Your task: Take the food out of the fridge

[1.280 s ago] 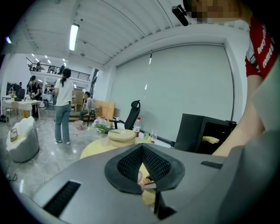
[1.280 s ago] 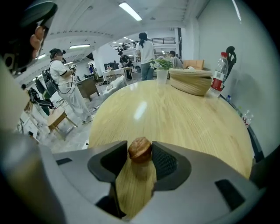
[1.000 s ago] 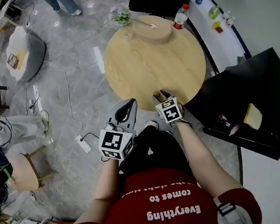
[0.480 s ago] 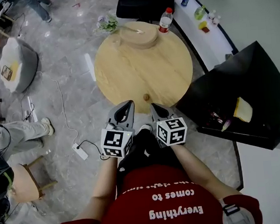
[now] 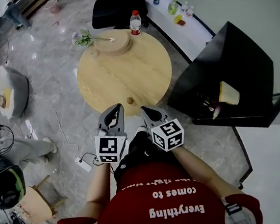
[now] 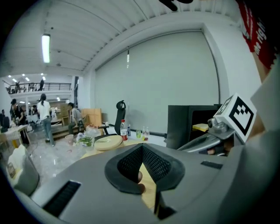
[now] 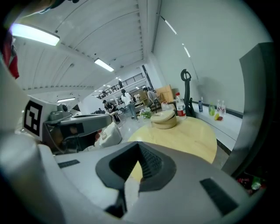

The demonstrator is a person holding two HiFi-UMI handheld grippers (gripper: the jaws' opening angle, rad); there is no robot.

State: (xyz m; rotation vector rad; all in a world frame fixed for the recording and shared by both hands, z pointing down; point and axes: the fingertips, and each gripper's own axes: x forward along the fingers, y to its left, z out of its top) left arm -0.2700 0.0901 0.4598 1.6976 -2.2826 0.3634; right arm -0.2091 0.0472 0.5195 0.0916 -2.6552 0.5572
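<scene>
The black fridge (image 5: pixel 233 60) stands open at the right of the head view. A yellow wedge of food (image 5: pixel 228 93) and darker items (image 5: pixel 209 108) lie inside it. A small brown piece of food (image 5: pixel 130 100) lies near the front edge of the round wooden table (image 5: pixel 141 69). My left gripper (image 5: pixel 117 107) and right gripper (image 5: pixel 143 109) hang side by side just short of that edge, both shut and empty. In the left gripper view the jaws (image 6: pixel 142 147) meet, with the table behind them. The right gripper (image 7: pixel 140 147) looks the same in its own view.
On the far side of the table stand a water bottle (image 5: pixel 135 22), a round wooden board (image 5: pixel 113 41) and some flowers (image 5: pixel 82 38). A black chair (image 5: pixel 112 11) and a white counter (image 5: pixel 180 19) lie beyond. A power strip (image 5: pixel 83 163) and its cable are on the floor at left.
My right gripper let go of the brown piece at the table's edge, closed, rose and drew back. The left gripper shifted a little beside it. The piece stays on the table.
</scene>
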